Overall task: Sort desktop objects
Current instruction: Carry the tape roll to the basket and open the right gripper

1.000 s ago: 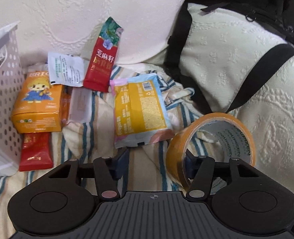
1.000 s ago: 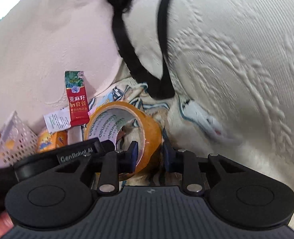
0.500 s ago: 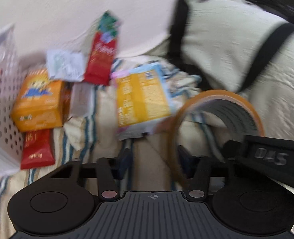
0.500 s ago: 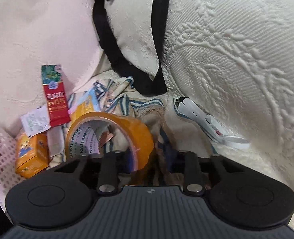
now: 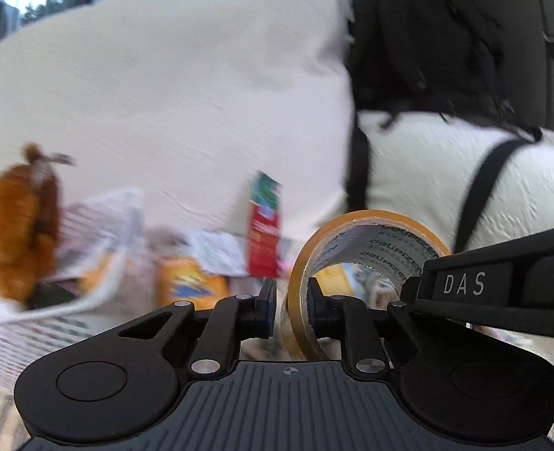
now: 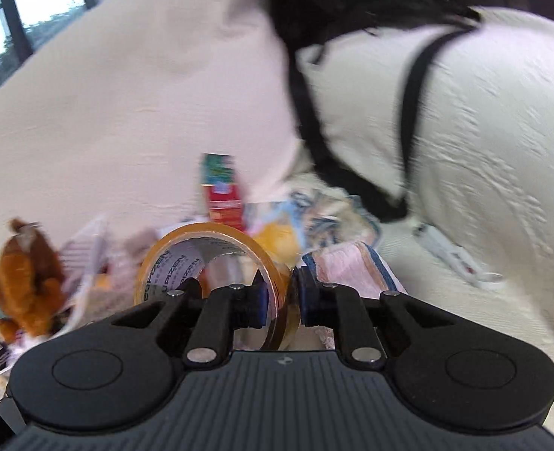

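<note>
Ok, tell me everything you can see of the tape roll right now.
The tape roll is a wide ring of amber, glossy packing tape on a pale core printed with dark lettering. It stands on edge, lifted off the striped cloth. Both grippers pinch its wall: the left gripper on one side, the right gripper, whose jaws are closing, on the opposite side. Nothing else visibly touches it.
</note>
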The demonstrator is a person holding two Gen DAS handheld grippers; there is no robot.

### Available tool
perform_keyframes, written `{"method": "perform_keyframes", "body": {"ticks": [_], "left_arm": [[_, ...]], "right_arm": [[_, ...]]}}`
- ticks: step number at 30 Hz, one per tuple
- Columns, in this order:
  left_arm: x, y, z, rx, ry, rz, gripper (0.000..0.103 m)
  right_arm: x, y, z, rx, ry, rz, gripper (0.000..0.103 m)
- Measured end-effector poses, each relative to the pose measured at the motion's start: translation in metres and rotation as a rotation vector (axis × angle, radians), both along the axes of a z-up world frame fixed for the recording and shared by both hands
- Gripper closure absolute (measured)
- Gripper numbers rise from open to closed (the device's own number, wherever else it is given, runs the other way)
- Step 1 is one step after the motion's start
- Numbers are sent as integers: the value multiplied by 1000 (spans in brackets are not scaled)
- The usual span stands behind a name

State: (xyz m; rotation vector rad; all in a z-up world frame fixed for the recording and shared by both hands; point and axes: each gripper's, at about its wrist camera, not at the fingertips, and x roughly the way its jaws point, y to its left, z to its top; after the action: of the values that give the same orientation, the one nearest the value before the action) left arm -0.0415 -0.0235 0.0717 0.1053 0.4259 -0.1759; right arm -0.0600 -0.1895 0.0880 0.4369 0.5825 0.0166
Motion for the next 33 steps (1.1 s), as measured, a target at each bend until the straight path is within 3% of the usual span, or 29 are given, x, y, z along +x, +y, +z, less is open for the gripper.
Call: {"method": "perform_keyframes", "body": {"ticks": [11, 16, 20, 27, 28, 30, 31, 33], "left_arm": [[-24, 91, 73, -96, -218, 179, 89], [-31, 132, 96, -103, -313, 287, 89], [-21, 158, 93, -99, -296, 342, 89], [26, 176, 49, -47, -127, 359, 88], [36, 177, 39, -41, -88, 353, 78], [54, 176, 20, -17, -26, 358, 66], [63, 174, 12, 4, -6, 369, 48], [78, 169, -2, 56, 30, 415, 36]], "right_arm": [[-7, 89, 77, -48, -224, 190, 86], [-4, 133, 102, -69, -299, 298, 86], [12, 161, 98, -76, -296, 368, 86], [59, 181, 52, -90, -160, 408, 86], [66, 183, 42, -107, -138, 403, 86], [85, 185, 24, -123, -90, 390, 85], [90, 185, 14, -132, -67, 387, 85], [107, 183, -1, -119, -1, 416, 86]]}}
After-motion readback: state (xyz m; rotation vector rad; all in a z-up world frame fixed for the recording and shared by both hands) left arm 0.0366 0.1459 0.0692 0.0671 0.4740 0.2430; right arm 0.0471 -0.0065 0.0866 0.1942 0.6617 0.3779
